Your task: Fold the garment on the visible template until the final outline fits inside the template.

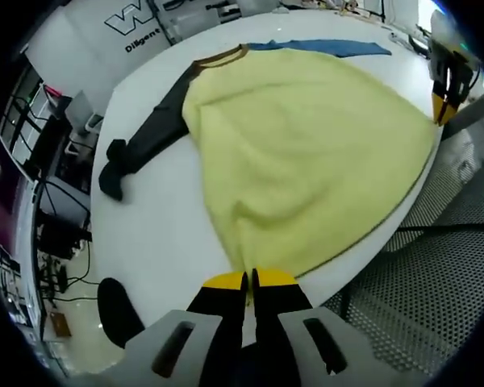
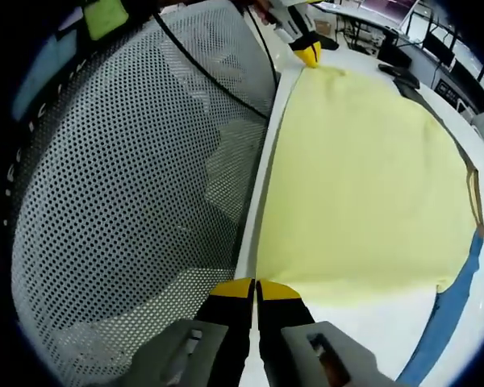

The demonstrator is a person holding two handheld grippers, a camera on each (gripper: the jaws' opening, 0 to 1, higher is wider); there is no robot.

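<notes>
At the counter's (image 1: 157,242) near edge the yellow garment (image 1: 306,153) lay spread flat — each hem corner pinched in closed tongs, left tongs (image 1: 250,280) and right tongs (image 2: 255,285) — blue template (image 1: 331,47) showing beyond its collar.

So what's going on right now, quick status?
Left gripper shut on yellow garment's hem corner. Right gripper shut on the other corner. Garment spread flat on white table, dark sleeve outstretched, nothing blocking.

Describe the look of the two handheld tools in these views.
Both match: the left tool and right tool each have two black jaws capped with yellow tips, mounted on light grey bodies with dark slotted openings. No cables, markings or sleeves are visible on them.
</notes>
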